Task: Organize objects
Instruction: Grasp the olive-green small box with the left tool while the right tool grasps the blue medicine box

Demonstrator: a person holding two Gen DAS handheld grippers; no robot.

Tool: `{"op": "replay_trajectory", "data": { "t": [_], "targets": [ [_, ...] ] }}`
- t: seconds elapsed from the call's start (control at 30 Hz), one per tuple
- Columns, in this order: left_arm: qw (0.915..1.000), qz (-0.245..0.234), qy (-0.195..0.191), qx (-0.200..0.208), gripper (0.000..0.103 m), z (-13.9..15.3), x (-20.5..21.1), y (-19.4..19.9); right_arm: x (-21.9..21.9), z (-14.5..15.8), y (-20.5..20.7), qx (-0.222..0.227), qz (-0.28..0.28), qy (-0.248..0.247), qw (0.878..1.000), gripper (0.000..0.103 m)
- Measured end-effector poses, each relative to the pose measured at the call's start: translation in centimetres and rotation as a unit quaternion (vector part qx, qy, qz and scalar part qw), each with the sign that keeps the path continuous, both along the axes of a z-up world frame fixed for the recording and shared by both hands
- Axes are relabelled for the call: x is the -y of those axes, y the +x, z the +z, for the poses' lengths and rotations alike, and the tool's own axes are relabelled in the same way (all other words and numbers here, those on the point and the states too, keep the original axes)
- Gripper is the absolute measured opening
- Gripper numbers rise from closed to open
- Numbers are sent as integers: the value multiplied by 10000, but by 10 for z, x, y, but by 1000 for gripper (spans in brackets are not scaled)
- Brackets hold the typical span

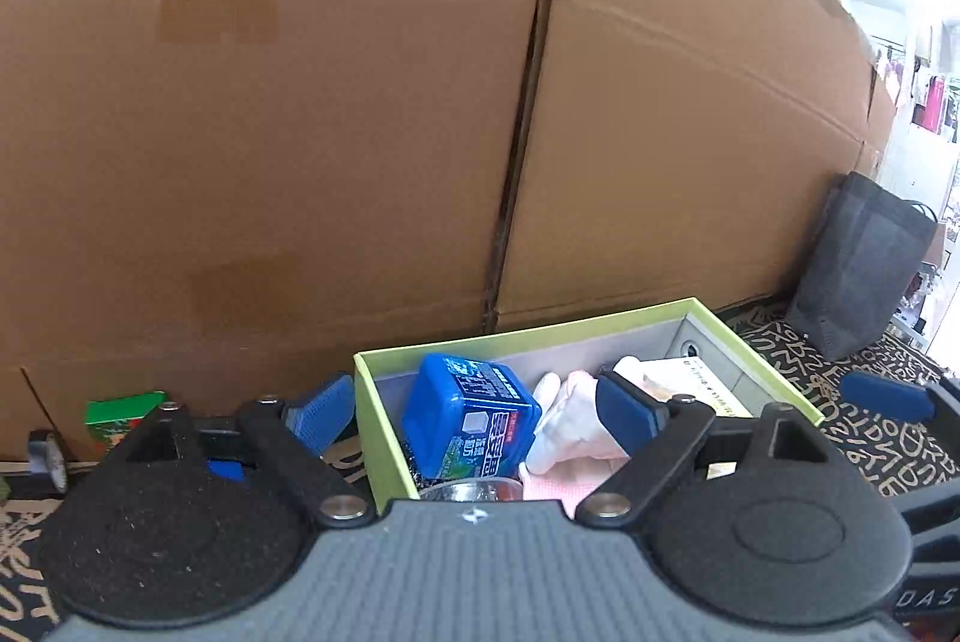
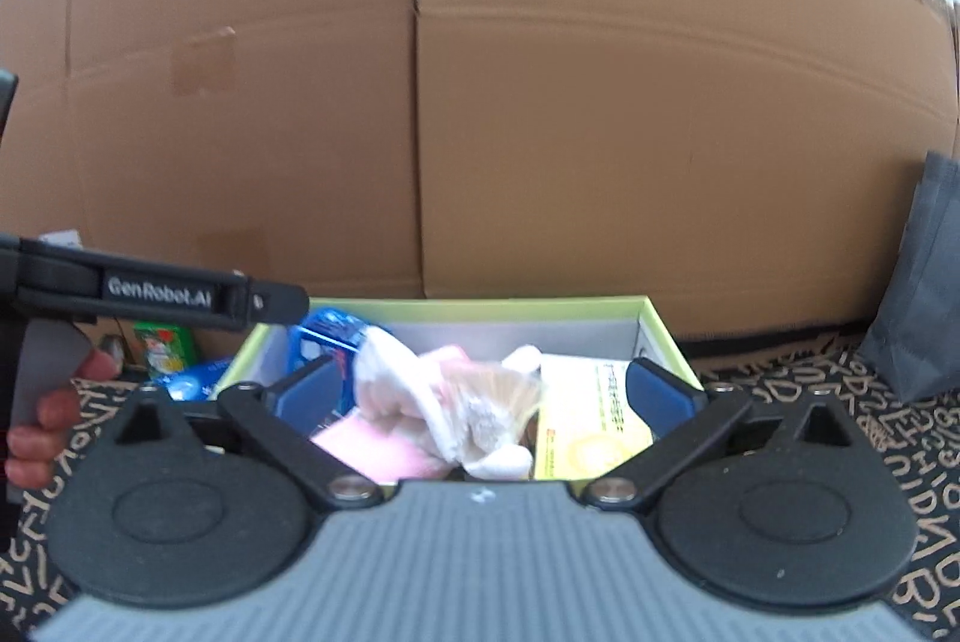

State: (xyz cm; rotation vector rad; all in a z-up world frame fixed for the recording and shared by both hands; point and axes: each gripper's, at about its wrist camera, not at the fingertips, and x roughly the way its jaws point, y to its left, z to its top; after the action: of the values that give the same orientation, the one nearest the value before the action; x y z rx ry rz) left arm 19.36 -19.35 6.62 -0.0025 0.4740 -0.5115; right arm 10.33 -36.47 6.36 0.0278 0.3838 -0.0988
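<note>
Hovering over the green box (image 2: 660, 327), the right gripper (image 2: 486, 390) gapes wide above the plush toy (image 2: 456, 414) lying inside (apparently just deposited); the left gripper (image 1: 474, 411) is wide too. Next likely calls for fetching the green packet (image 1: 120, 417) at far left.

Before you an open box (image 1: 774, 372) sits on the patterned mat (image 1: 870, 414), backed against two big cardboard cartons (image 1: 300, 132) standing side by side. In the box, a lidded plastic tub (image 1: 474, 414) lies at the left, a plush toy (image 2: 456, 402) in the middle over a folded cloth (image 2: 372, 447), a booklet (image 2: 591, 426) at the right. A fabric bag (image 1: 858, 270) stands right of the box; a small carton (image 1: 120, 417) sits left.
</note>
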Motion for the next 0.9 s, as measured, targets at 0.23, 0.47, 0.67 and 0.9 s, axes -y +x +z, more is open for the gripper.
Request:
{"op": "replay_trajectory", "data": {
  "t": [0.23, 0.47, 0.67, 0.9],
  "targets": [
    [10000, 27, -45, 50, 91, 12, -23, -14, -23, 16, -17, 125, 127, -91, 9998, 103],
    [9977, 659, -163, -10, 91, -11, -99, -48, -64, 16, -32, 106, 535, 69, 9985, 103],
    [9905, 1355, -127, -177, 91, -38, -174, -63, -121, 3, -32, -110, 1180, 177, 9928, 103],
    [9742, 2152, -289, -615, 91, -55, -239, -47, -192, -26, -4, -586, 1706, 265, 9832, 103]
  ]
}}
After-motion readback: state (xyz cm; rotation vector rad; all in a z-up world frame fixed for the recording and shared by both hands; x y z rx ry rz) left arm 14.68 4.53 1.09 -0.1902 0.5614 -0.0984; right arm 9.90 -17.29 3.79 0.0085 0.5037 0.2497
